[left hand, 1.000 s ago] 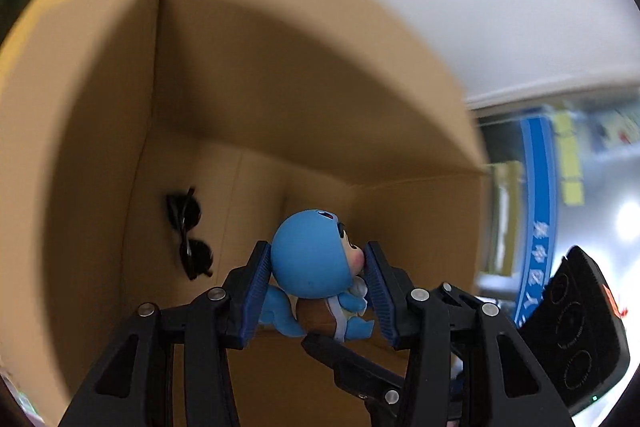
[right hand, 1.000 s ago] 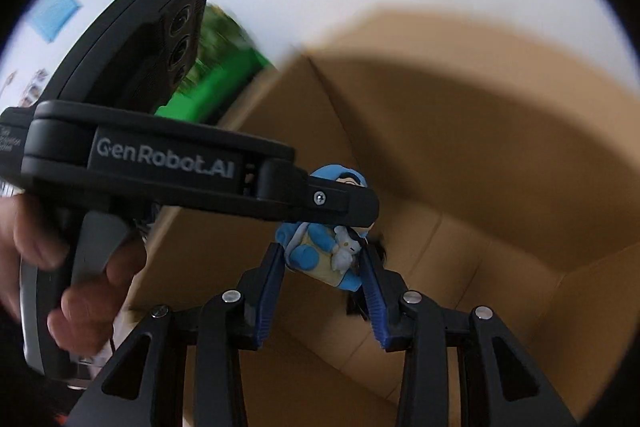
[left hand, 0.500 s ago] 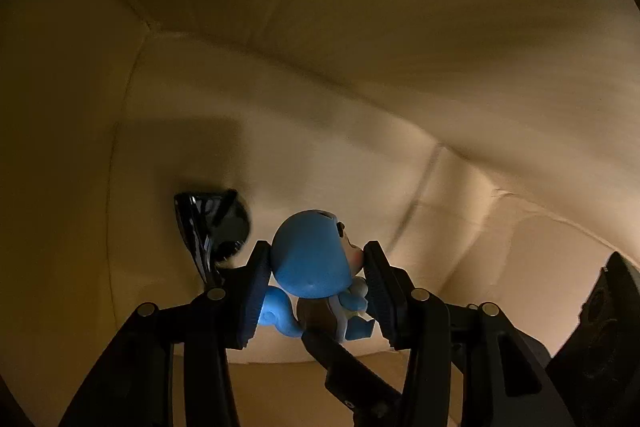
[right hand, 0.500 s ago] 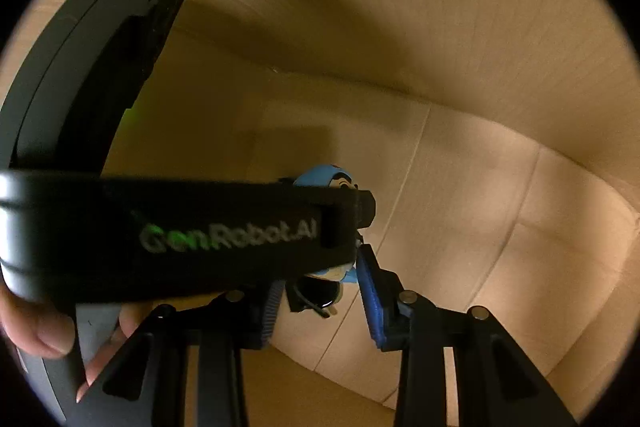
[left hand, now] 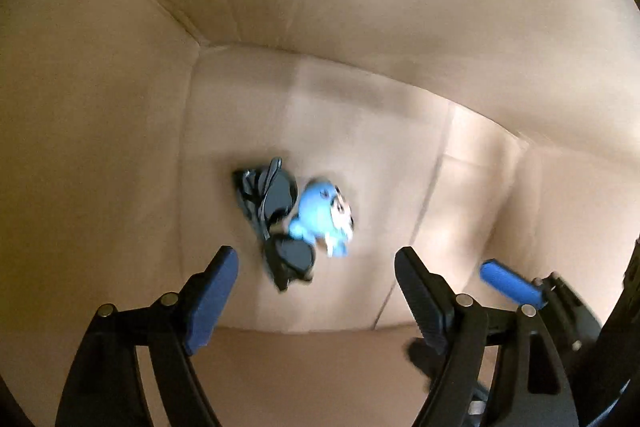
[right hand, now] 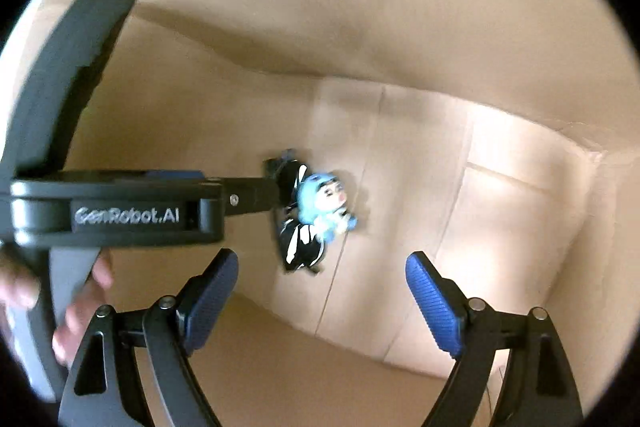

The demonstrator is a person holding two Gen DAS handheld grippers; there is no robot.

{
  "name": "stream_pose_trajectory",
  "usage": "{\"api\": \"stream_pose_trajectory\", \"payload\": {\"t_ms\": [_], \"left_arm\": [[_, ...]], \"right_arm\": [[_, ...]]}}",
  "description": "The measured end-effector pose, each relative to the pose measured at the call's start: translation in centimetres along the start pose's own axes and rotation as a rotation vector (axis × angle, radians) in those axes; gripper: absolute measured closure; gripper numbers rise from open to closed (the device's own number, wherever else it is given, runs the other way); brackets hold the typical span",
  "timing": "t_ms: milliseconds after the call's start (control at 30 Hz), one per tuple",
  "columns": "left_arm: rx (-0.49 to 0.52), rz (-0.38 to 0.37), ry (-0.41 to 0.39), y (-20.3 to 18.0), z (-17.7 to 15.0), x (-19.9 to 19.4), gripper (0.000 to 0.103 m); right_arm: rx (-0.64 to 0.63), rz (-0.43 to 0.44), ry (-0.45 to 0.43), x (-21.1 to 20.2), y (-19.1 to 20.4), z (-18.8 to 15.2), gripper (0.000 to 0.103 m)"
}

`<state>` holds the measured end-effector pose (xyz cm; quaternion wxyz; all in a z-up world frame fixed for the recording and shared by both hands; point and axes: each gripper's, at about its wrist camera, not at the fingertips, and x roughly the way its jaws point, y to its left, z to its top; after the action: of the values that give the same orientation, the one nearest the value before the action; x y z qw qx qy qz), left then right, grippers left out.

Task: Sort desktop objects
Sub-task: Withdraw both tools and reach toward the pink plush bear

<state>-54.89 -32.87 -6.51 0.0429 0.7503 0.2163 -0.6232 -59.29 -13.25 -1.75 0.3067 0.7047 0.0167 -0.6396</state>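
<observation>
While both claws gape empty (left (left hand: 316, 281), right (right hand: 322, 285)), figurine (left hand: 324, 213) touches sunglasses (left hand: 280, 223).

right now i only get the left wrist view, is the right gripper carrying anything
Observer: No. The right gripper has its jaws wide apart, with only the floor of the cardboard box showing between them.
Operator: ok, what's on my handle
Observer: A bare hand wraps the handle of the left gripper, low on the left of the right wrist view.
Operator: any marking on its body
Observer: Yes, its side reads GenRobot.AI in pale letters.
</observation>
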Motion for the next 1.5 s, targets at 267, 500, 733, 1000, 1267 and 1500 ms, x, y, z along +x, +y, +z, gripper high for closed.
{"api": "stream_pose_trajectory", "payload": {"t_ms": [267,500,733,1000,1267,1500], "left_arm": [[0.297,-0.072,-0.339,-3.5,-15.3,-14.6,0.017],[0.559,-0.045,-0.798,-4.9,-38.1,-20.4,0.0],[0.572,0.001,-0.836,-7.7,-51.1,-12.8,0.0],[0.4,-0.027,-0.647,-7.1,-55.0,-3.7,0.0],[0.255,-0.028,-0.531,-1.3,-56.4,5.3,0.0],[0.114,-0.08,-0.431,5.9,-53.9,11.4,0.0]], "right_arm": [[-0.189,0.161,-0.411,-20.1,6.7,-15.0,0.0],[-0.311,0.221,-0.579,-25.5,7.0,-34.5,0.0],[-0.141,0.195,-0.496,-18.8,0.0,-45.6,0.0],[0.081,0.255,-0.386,-11.5,-3.9,-52.8,0.0],[0.225,0.336,-0.317,-4.2,-7.1,-52.9,0.0],[0.284,0.291,-0.297,3.4,-7.5,-48.8,0.0]]}}
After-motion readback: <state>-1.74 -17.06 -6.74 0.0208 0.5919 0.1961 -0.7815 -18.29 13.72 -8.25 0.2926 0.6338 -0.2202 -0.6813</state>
